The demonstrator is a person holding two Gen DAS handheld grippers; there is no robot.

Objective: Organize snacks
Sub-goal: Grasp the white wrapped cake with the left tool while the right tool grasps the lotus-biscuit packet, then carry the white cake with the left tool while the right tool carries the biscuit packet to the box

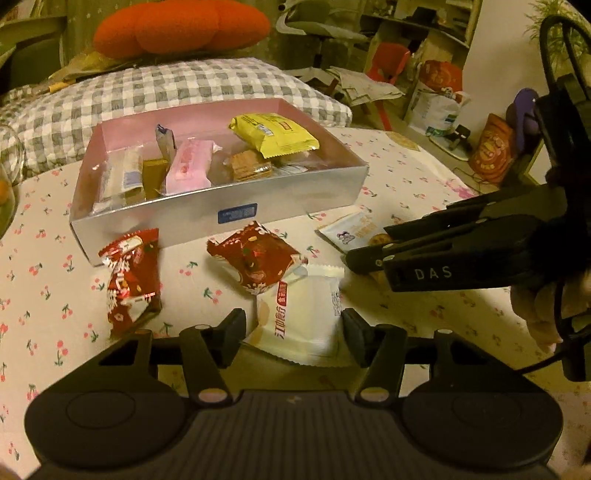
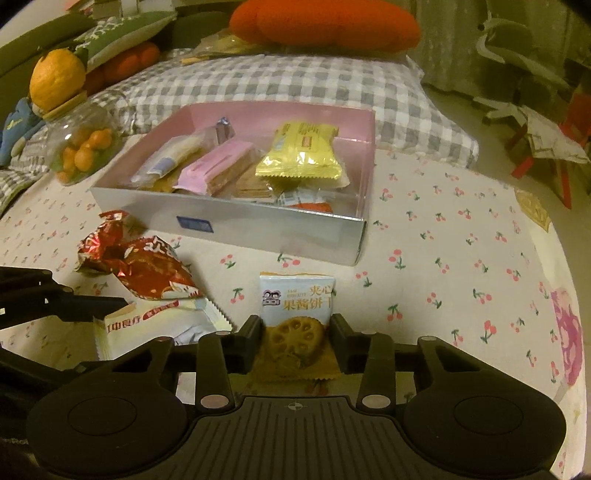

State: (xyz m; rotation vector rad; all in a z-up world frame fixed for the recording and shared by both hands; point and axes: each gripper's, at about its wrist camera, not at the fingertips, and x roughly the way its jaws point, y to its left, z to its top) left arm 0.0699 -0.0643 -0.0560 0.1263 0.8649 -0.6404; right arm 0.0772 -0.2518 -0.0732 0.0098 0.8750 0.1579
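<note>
A silver box (image 1: 221, 208) (image 2: 236, 225) with a pink inside holds several wrapped snacks, among them a yellow packet (image 1: 275, 134) and a pink one (image 1: 188, 168). On the cherry-print cloth in front of it lie two red packets (image 1: 133, 273) (image 1: 255, 262). My left gripper (image 1: 293, 334) has its pads against both sides of a white packet (image 1: 303, 325) (image 2: 155, 325) that rests on the cloth. My right gripper (image 2: 295, 332) is shut on a pale blue jam-biscuit packet (image 2: 295, 295) (image 1: 347, 229), which also lies on the cloth. Its fingers enter the left wrist view from the right.
A glass jar of small oranges (image 2: 81, 147) with a large orange (image 2: 57, 79) on top stands left of the box. Behind the box are a grey checked cushion (image 1: 166, 88) and an orange pillow (image 1: 181, 26). Bare cloth (image 2: 461, 258) stretches to the box's right.
</note>
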